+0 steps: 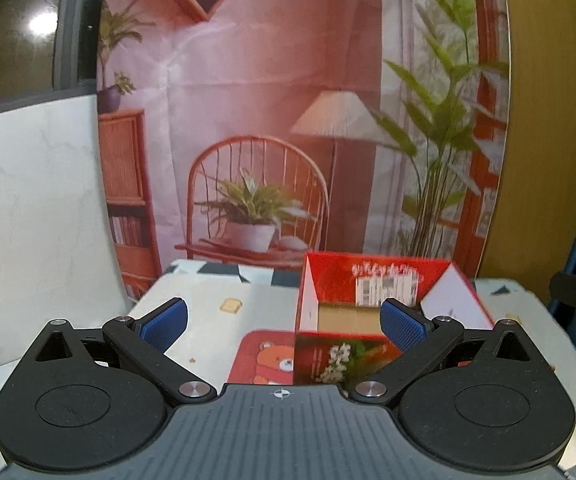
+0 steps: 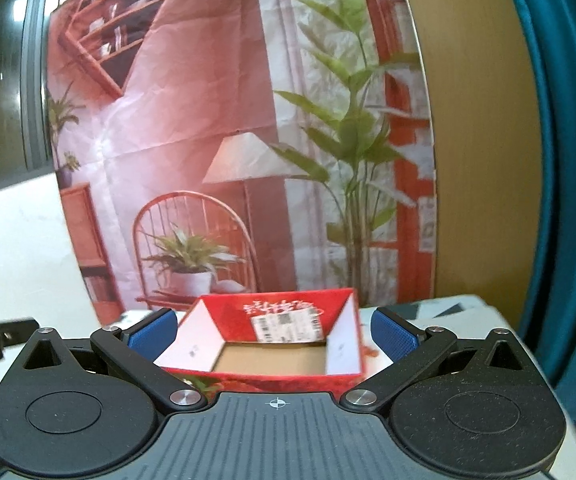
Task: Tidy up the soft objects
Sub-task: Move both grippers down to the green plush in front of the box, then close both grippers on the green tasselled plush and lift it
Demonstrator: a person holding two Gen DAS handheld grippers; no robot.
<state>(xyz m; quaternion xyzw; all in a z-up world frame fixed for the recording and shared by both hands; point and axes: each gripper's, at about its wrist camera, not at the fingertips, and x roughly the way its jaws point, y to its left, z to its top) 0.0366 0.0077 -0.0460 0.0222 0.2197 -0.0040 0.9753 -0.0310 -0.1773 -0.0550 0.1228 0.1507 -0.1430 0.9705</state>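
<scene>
Nearest in each wrist view is the ribbed grey body of the tool, flanked by two round matte black discs and black arms pinned with shiny metal rivets. The left gripper (image 1: 284,322) is spread wide with nothing between its fingers, whose blue pads (image 1: 165,320) carry a fine waffle texture. The right gripper (image 2: 274,334) is likewise spread wide and empty, with the same blue textured pads (image 2: 394,336).

Just beyond the fingers stands an open box (image 1: 368,284), squarish, glossy red outside with a white flower print on its near wall, plain white on the inner side walls and bare brown cardboard on the floor; a white barcode label sits on its inner back wall. In the right wrist view the same box (image 2: 272,340) lies between the fingers, and it looks empty.

Beside the box in the left view lies a flat red lid (image 1: 262,356) with a cartoon bear. Both rest on a smooth pale tablecloth (image 1: 216,300) printed with small toast shapes. Behind hangs a creased backdrop (image 1: 268,80) picturing a wicker chair, lamp and plants.
</scene>
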